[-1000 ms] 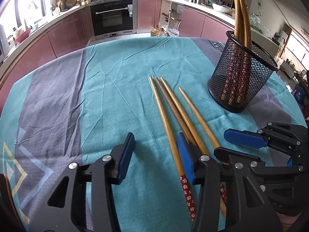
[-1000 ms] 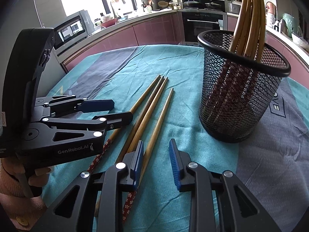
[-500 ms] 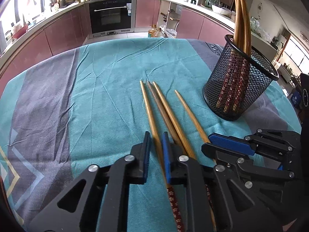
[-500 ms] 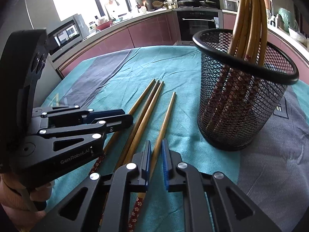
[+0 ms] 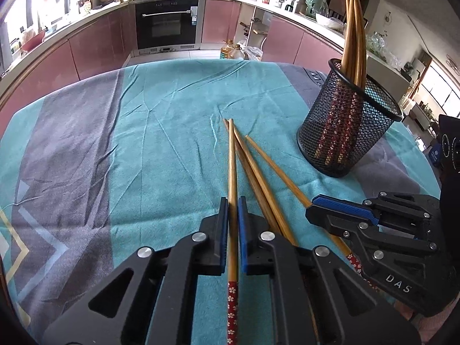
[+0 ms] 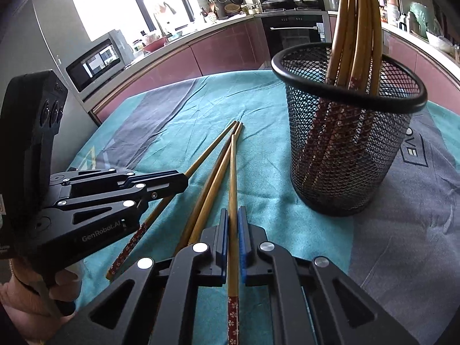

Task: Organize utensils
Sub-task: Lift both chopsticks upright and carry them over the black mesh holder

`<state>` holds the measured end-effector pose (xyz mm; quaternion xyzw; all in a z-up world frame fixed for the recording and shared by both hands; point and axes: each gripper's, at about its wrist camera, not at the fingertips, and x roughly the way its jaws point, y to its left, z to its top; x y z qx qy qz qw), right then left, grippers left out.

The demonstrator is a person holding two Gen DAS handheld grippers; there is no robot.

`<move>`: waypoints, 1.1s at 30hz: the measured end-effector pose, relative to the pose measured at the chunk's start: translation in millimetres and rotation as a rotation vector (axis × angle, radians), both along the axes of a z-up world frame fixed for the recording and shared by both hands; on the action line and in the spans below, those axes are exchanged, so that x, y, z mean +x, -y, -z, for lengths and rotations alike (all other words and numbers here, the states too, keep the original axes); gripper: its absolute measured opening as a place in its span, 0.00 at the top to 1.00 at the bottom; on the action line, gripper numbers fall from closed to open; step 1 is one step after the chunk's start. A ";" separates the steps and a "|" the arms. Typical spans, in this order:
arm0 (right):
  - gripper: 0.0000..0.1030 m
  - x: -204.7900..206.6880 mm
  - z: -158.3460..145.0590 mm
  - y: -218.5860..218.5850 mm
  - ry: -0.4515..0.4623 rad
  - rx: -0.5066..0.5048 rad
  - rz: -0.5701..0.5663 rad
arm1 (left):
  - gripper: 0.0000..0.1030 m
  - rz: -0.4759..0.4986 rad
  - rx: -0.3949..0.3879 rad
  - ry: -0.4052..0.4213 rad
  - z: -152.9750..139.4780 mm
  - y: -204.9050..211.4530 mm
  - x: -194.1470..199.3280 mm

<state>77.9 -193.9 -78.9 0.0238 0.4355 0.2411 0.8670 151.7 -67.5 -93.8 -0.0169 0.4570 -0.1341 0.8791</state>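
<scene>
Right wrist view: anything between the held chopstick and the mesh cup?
Nothing visible does. The right hand-held gripper holds a chopstick, and only bare cloth lies between it and the mesh cup.

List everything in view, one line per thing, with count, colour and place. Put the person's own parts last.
Loose chopsticks: four, brown wood with red flowered ends; two lie on the cloth, one in each gripper.
Mesh holder: one, black, on the cloth to the right.
Chopsticks in the holder: several, exact count unclear, same wood and red ends, standing upright.
Tablecloth: one, teal with grey bands, covering the table.
Oven: one, black, built into pink cabinets behind.
Microwave: one, silver, on the counter.
Left gripper: black, blue pads, closed on one chopstick.
Right gripper: same, closed on another chopstick.
Hand: one, holding the left gripper.
</scene>
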 end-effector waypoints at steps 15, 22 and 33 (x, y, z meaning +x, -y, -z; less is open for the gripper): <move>0.95 -20.7 -36.4 21.4 0.079 0.085 -0.019 | 0.93 0.058 -0.096 0.058 -37.2 -15.5 -25.5; 0.95 -30.4 -59.0 35.9 0.135 0.115 -0.013 | 0.93 0.110 -0.163 0.104 -66.3 -16.2 -39.7; 0.95 -39.5 -91.1 57.6 0.228 0.163 0.007 | 0.93 0.174 -0.246 0.213 -120.7 -15.3 -60.9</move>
